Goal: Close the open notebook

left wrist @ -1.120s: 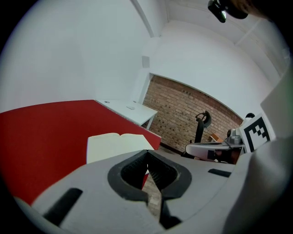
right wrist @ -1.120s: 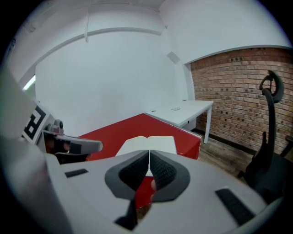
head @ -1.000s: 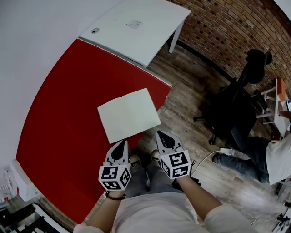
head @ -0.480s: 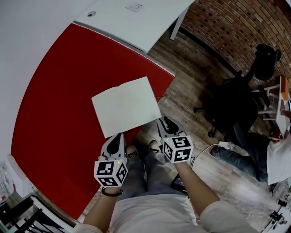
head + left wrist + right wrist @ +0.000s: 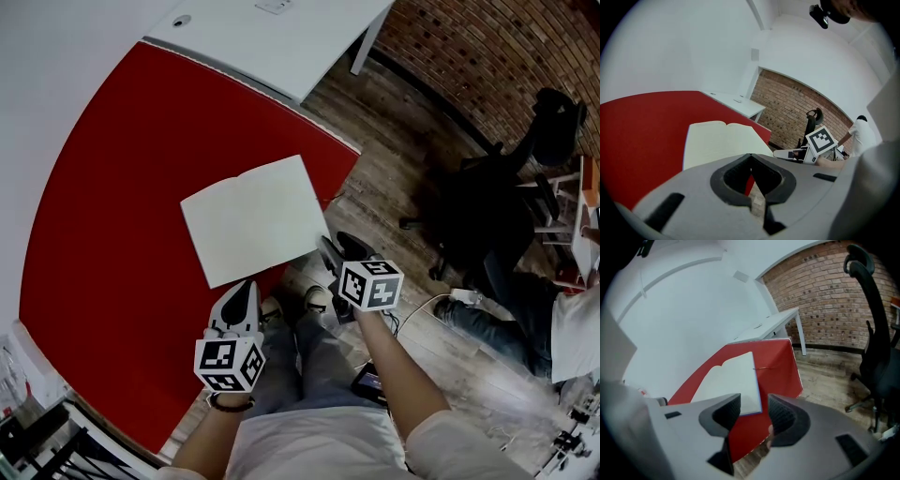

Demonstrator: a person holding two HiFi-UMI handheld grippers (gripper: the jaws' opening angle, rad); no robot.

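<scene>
Right now the notebook (image 5: 253, 217) lies open on the red table (image 5: 112, 206), close to the table's near edge. Its spread runs left to right in front of me and its spine points away, slightly skewed. My right gripper (image 5: 339, 251) is the nearer one: it hovers just beside the right page's near corner, jaws opening with nothing between them. My left gripper (image 5: 244, 292) sits below the left page's near edge, jaws together and empty. I judge the right page's outer edge is the part to catch, so the approach runs leftward and forward from the right gripper.
</scene>
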